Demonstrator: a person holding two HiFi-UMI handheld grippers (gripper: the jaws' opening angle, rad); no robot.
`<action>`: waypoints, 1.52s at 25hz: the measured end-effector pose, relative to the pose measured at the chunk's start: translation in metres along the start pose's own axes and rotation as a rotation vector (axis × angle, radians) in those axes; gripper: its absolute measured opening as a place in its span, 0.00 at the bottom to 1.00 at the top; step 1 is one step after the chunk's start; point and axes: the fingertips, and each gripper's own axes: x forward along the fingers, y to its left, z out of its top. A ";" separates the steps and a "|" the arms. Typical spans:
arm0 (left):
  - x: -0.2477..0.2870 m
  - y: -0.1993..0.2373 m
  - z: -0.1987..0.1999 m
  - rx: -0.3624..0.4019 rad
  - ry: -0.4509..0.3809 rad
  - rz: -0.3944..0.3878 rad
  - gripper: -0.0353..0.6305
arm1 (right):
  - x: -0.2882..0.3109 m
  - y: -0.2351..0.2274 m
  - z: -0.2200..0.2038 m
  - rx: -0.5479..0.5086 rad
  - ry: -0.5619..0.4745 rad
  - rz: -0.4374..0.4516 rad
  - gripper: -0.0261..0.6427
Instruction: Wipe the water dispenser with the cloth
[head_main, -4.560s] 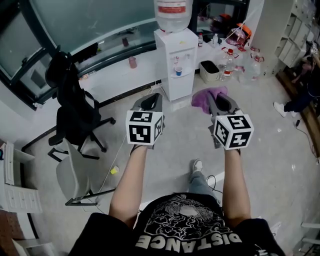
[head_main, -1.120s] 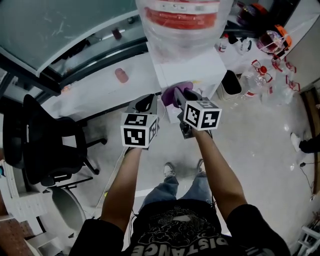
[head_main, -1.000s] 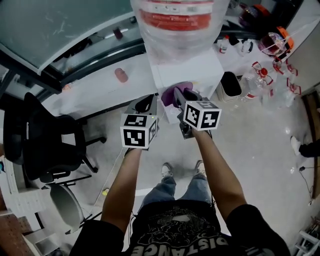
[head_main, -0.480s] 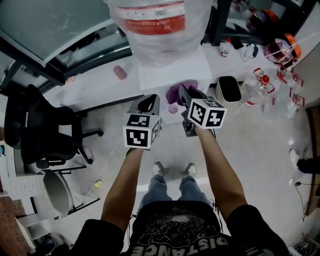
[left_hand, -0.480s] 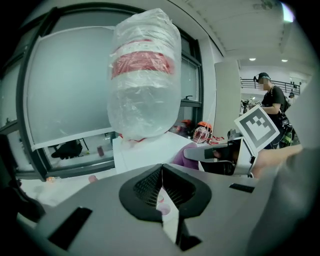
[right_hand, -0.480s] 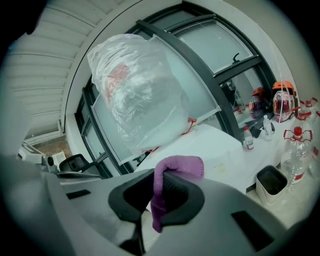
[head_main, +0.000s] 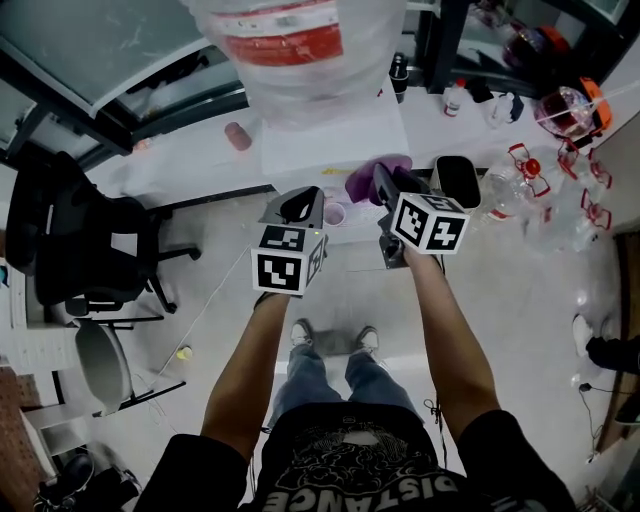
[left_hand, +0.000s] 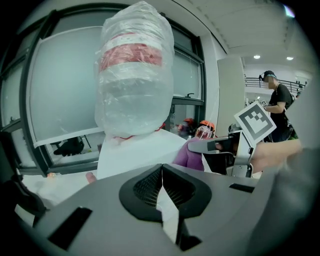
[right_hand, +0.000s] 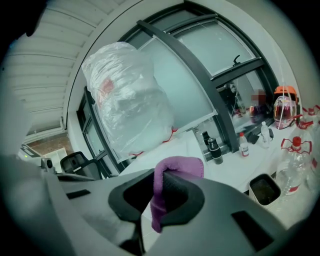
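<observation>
Purple soft cloth (right_hand: 176, 172) is pinched between right gripper (head_main: 381, 186) jaws, just beside front edge of white box-shaped water dispenser (head_main: 330, 140); contact cannot be told. Left gripper (left_hand: 161, 170) jaws are pressed together, nothing held.

Risks judged:
- cloth may be dragged out under wiping pressure
- plastic-wrapped clear water bottle (head_main: 295, 50) may be knocked

Dispenser top is seen smooth. Pale floor, black office chair (head_main: 70, 235) at left.

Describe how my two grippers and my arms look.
The left gripper and right gripper are grey moulded shells with black ribbed fingers. Each carries a cube of black-and-white square markers. Arms are bare below a black short-sleeved T-shirt with white print. No cables show.
</observation>
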 end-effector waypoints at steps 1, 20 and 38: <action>0.001 -0.003 0.000 0.000 0.002 0.000 0.09 | -0.003 -0.006 0.001 -0.001 0.000 -0.006 0.09; 0.009 -0.012 -0.041 0.007 0.029 -0.032 0.09 | -0.012 -0.038 -0.001 -0.238 0.009 -0.044 0.09; 0.059 0.005 -0.145 0.004 -0.058 -0.059 0.09 | 0.005 -0.073 -0.054 -0.358 -0.132 -0.103 0.09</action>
